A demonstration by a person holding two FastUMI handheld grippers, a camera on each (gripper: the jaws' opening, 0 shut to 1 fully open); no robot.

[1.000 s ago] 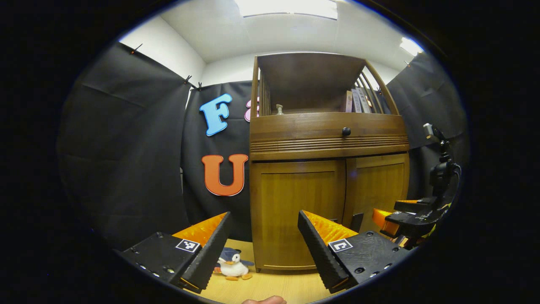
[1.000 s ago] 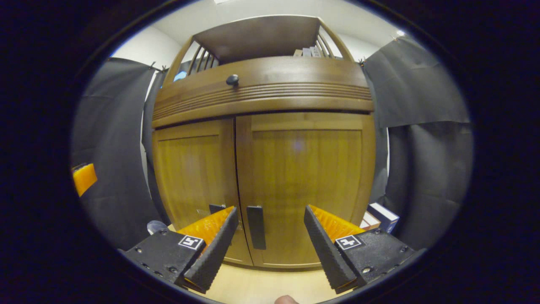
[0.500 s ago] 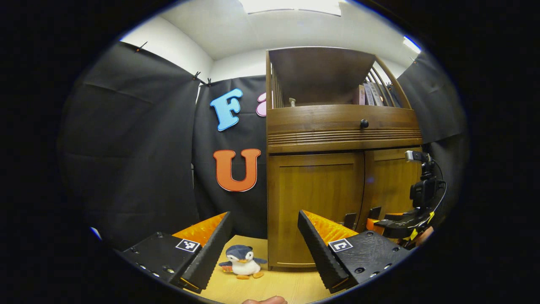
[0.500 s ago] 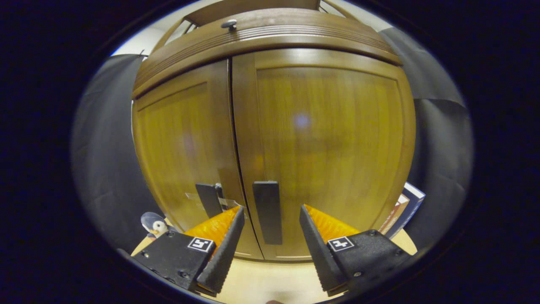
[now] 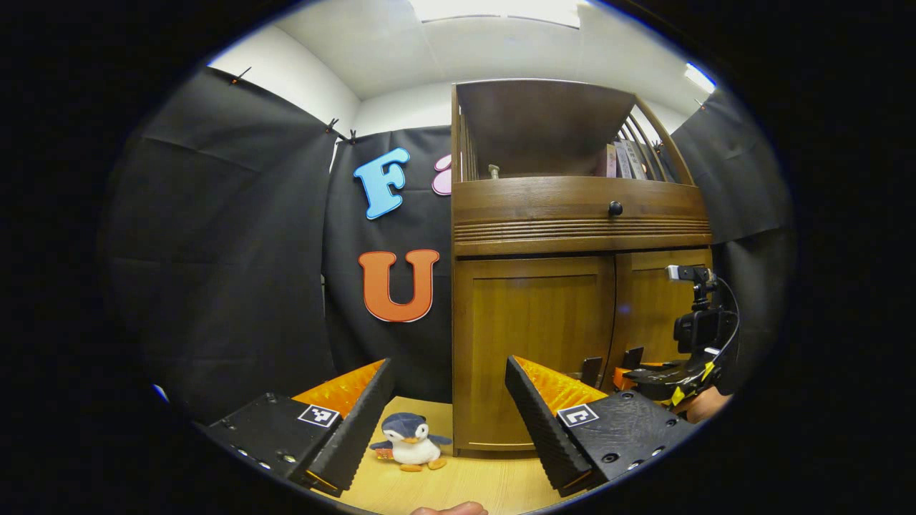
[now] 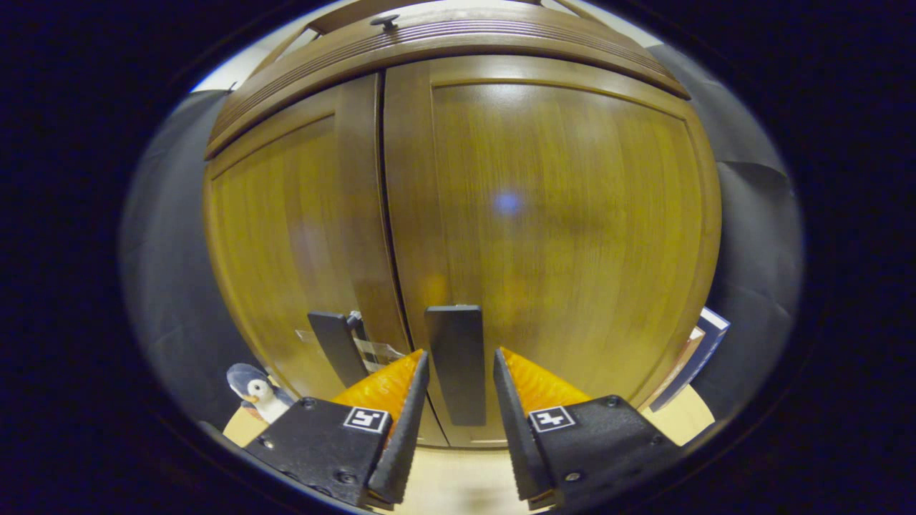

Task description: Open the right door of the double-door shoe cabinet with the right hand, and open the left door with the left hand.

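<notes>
Right claw: the right claw point(image 6: 458, 400) straddles the right door handle point(image 6: 456, 361), fingers narrowed on either side; contact cannot be confirmed, so it reads as open around the bar.
Left claw: the left claw point(image 5: 447, 415) hangs wide open and empty, well apart from the left door handle point(image 5: 591, 371).
Cabinet: the shoe cabinet point(image 5: 572, 214) stands on the wooden floor, the right door point(image 6: 558, 236) and the left door point(image 6: 286, 250) both shut.
Risk: if the fingers close off-centre, the handle could slip free on the pull; a pull not following the hinge arc could drag the cabinet.
View difference: the left gripper view shows the cabinet's open top shelf and a toy penguin point(image 5: 409, 443) beside its base; the right gripper view gives the handle alignment.
</notes>
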